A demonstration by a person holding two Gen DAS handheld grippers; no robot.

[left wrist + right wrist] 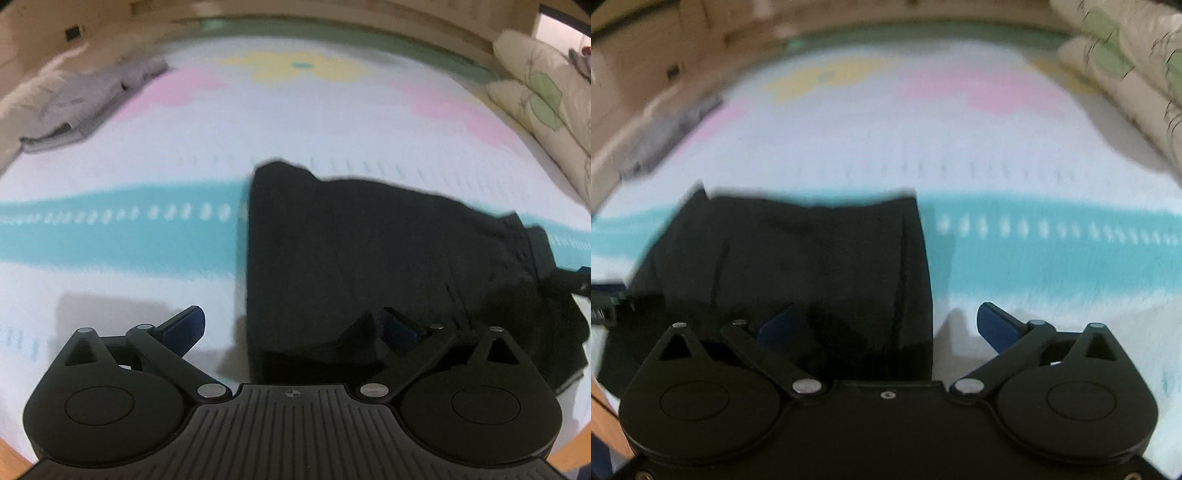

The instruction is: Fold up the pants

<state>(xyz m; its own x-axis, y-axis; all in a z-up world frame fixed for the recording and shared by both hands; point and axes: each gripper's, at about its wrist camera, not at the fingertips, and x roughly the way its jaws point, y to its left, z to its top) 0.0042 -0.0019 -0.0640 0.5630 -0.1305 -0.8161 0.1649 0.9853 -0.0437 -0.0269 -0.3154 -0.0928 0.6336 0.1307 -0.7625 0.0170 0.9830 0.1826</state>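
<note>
pants (354,258): black, folded into a compact bundle on the bed mat (147,147), across its teal stripe
left gripper (291,328): fingers apart, right finger over the bundle's near edge
right gripper (886,325): fingers apart too, left finger over the fabric
blur: both views smeared (folds hard to make out)

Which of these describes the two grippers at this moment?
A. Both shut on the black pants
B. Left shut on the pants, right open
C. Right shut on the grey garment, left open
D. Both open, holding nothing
D: the left gripper and the right gripper each have their fingers spread wide with no cloth between them, while the black pants lie folded on the mat.
</note>
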